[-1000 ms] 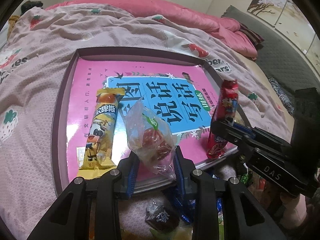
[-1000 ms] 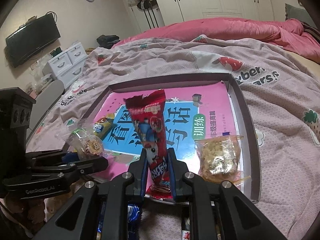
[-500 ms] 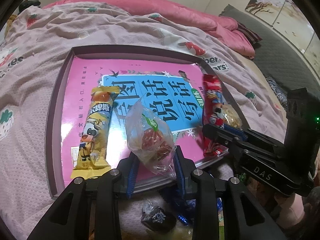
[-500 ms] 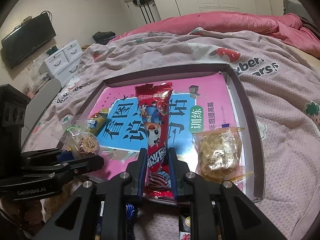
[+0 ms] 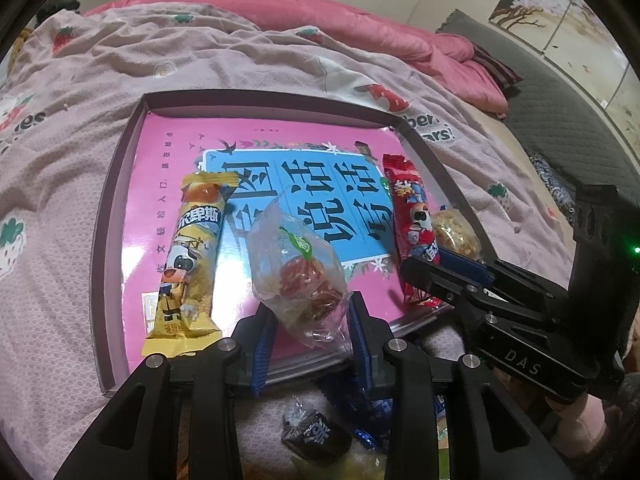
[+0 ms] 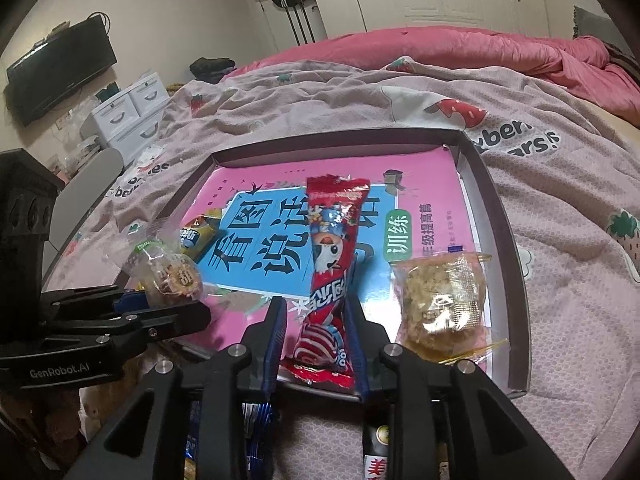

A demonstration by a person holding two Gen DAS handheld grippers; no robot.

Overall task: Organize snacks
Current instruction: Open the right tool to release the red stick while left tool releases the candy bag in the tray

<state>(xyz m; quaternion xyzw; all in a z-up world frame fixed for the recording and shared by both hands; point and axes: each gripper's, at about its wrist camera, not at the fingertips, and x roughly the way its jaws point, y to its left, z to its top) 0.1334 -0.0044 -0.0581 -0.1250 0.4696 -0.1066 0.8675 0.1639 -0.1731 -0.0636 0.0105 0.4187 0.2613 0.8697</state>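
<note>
Only the right view shows the right hand-held gripper (image 6: 316, 338) spreading around the red packet (image 6: 334, 264); the left hand-held gripper (image 5: 310, 328) pinches a clear snack bag (image 5: 298, 264).

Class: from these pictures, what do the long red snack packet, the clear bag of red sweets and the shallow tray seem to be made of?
Long red snack packet: glossy printed plastic film, judging by its sheen and crimped ends.
Clear bag of red sweets: thin transparent plastic, wrinkled, contents visible.
Shallow dark-rimmed tray: probably matte cardboard, a box lid perhaps; uncertain.

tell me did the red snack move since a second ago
Yes. The red snack tipped from upright to lying flat on the pink book, between the right gripper's opening jaws.
</note>
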